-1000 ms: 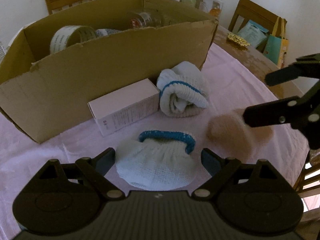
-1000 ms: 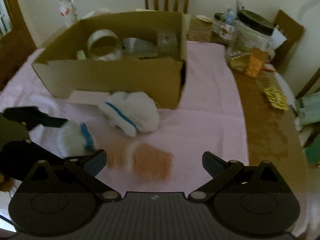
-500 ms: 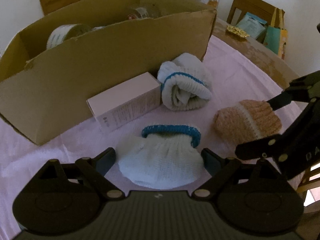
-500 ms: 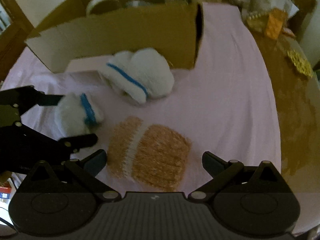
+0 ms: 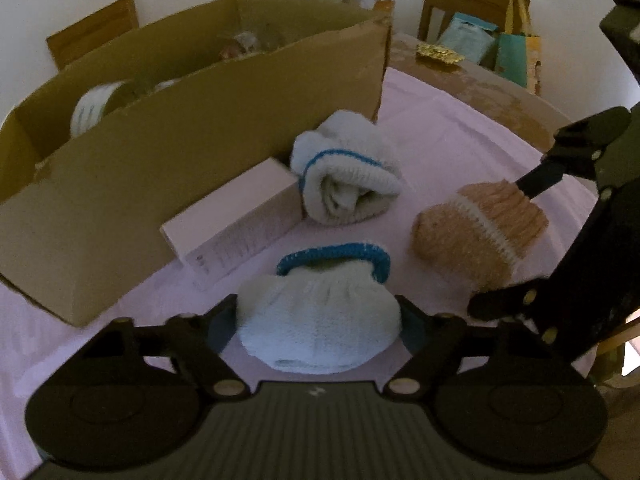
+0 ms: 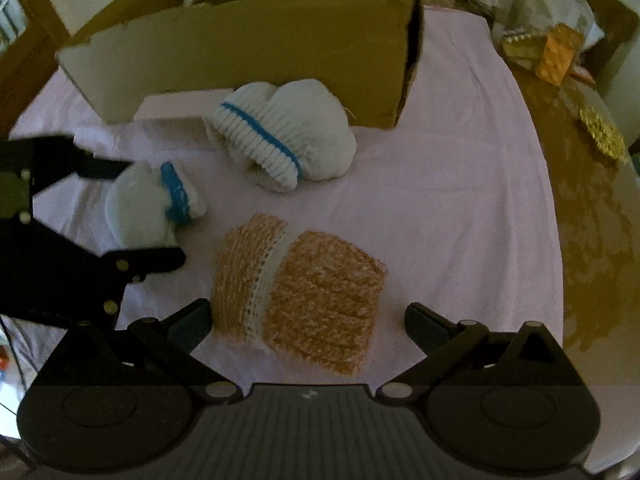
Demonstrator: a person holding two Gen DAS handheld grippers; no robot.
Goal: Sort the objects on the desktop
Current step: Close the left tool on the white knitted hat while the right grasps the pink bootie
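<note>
A small white knit sock with a blue cuff (image 5: 320,320) lies between the open fingers of my left gripper (image 5: 318,322); it also shows in the right wrist view (image 6: 148,208). An orange knit sock with a white band (image 6: 304,296) lies between the open fingers of my right gripper (image 6: 308,320), nearer the left finger; it also shows in the left wrist view (image 5: 480,228). A rolled white sock with a blue stripe (image 5: 344,180) lies by the cardboard box (image 5: 180,160). A pale pink carton (image 5: 236,224) lies against the box front.
The box holds a tape roll (image 5: 96,104) and clear containers. A pink cloth (image 6: 460,200) covers the table; bare wood (image 6: 592,208) lies at its right with a gold item (image 6: 604,136) and jars. Chairs stand behind.
Both grippers have come down and forward. The white sock now sits between the left fingers and the orange sock between the right fingers. The socks have not moved.
</note>
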